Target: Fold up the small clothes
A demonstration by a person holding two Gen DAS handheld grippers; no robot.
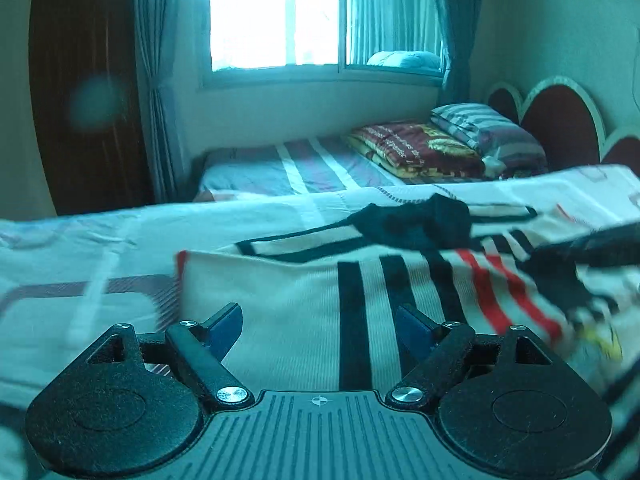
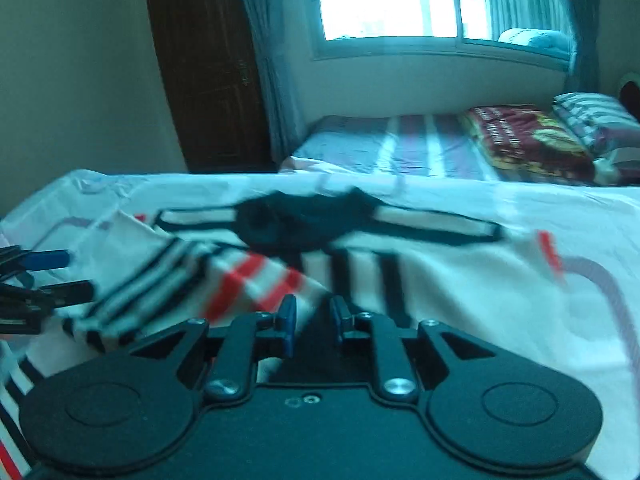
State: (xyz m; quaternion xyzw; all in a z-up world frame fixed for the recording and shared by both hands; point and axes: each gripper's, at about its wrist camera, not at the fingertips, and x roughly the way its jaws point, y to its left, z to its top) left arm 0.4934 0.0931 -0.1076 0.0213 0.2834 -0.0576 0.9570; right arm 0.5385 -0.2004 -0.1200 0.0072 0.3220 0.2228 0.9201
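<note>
A small white shirt (image 1: 280,292) with black and red stripes and a black collar (image 1: 420,224) lies spread on the bed. My left gripper (image 1: 320,324) hovers over its near left part, open wide, with nothing between its blue pads (image 1: 228,320). In the right wrist view one side of the shirt (image 2: 256,280) is folded over, its red stripes showing. My right gripper (image 2: 313,318) sits at the edge of that fold with its jaws a narrow gap apart; cloth shows in the gap but the pads (image 2: 288,320) do not press it. The left gripper (image 2: 76,276) appears at that view's left edge.
The shirt rests on a white patterned bedsheet (image 1: 100,240). Behind it is a second bed (image 1: 304,168) with a folded red blanket (image 1: 416,148) and a striped pillow (image 1: 488,132). A bright window (image 1: 276,16), curtains and a dark wooden door (image 1: 84,92) stand at the back.
</note>
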